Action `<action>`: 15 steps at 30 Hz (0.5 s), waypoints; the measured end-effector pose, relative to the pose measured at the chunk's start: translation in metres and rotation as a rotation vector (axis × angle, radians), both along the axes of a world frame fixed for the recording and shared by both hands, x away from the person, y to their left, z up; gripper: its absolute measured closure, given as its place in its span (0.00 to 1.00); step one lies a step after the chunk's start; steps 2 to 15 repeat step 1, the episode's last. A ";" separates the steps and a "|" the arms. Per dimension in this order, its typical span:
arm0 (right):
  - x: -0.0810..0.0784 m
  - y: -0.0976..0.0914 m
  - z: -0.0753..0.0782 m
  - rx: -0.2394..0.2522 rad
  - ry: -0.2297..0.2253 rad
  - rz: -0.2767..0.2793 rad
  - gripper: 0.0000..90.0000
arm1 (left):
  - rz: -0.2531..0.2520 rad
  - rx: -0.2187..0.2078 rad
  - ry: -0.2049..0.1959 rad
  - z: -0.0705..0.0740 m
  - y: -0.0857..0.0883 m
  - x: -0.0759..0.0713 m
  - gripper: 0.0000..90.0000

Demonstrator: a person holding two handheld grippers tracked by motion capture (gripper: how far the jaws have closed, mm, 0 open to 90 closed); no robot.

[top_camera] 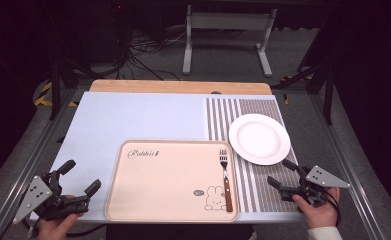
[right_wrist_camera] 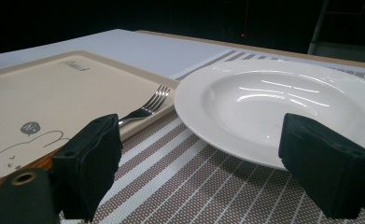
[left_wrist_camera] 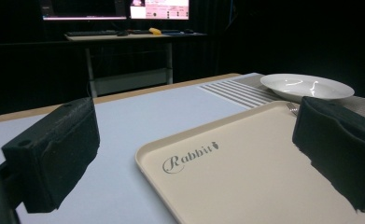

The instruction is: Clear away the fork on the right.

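Observation:
A beige tray [top_camera: 158,200] printed with a rabbit lies at the table's front middle, and a fork [top_camera: 225,177] with a wooden handle rests along its right side. An empty white plate [top_camera: 259,138] sits on a striped placemat [top_camera: 263,187] to the right. My left gripper [top_camera: 81,176] is open at the front left, jaws wide on either side of the tray's [left_wrist_camera: 245,186] near-left corner, with the plate [left_wrist_camera: 306,87] far off. My right gripper [top_camera: 281,173] is open just in front of the plate [right_wrist_camera: 283,105], nothing between its jaws, the fork [right_wrist_camera: 147,106] to its left.
A pale blue mat [top_camera: 133,120] covers the wooden table [top_camera: 180,86]. Metal rails run along both sides of the table. Behind it stand a white frame [top_camera: 228,35] and cables on the floor. A desk with monitors [left_wrist_camera: 115,9] is in the dark background.

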State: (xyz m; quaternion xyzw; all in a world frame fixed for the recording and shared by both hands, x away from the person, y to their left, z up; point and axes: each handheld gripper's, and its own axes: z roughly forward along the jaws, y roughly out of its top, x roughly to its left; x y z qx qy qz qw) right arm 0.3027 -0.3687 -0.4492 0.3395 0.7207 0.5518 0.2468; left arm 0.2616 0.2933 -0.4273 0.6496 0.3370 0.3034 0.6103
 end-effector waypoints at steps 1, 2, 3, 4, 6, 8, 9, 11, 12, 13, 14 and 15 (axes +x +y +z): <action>0.000 0.000 0.000 -0.001 0.001 0.001 0.16 | 0.000 0.003 0.000 0.000 0.000 0.000 0.02; 0.000 0.000 0.000 -0.001 0.001 0.001 0.16 | 0.000 0.003 0.000 0.000 0.000 0.000 0.02; 0.000 0.000 0.000 -0.001 0.001 0.001 0.16 | 0.000 0.003 0.000 0.000 0.000 0.000 0.02; 0.000 0.000 0.000 -0.001 0.001 0.001 0.16 | 0.000 0.003 0.000 0.000 0.000 0.000 0.02; 0.000 0.000 0.000 -0.001 0.001 0.001 0.16 | 0.000 0.003 0.000 0.000 0.000 0.000 0.02; 0.000 0.000 0.000 -0.001 0.001 0.001 0.16 | 0.000 0.003 0.000 0.000 0.000 0.000 0.02; 0.000 0.000 0.000 -0.001 0.001 0.001 0.16 | 0.000 0.003 0.000 0.000 0.000 0.000 0.02; 0.000 0.000 0.000 -0.001 0.001 0.001 0.16 | 0.000 0.003 0.000 0.000 0.000 0.000 0.02; 0.000 0.000 0.000 -0.001 0.001 0.001 0.16 | 0.000 0.003 0.000 0.000 0.000 0.000 0.02; 0.000 0.000 0.000 -0.001 0.001 0.001 0.16 | 0.000 0.003 0.000 0.000 0.000 0.000 0.02; 0.000 0.000 0.000 -0.001 0.001 0.001 0.16 | 0.000 0.003 0.000 0.000 0.000 0.000 0.02; 0.000 0.000 0.000 -0.001 0.001 0.001 0.16 | 0.000 0.003 0.000 0.000 0.000 0.000 0.02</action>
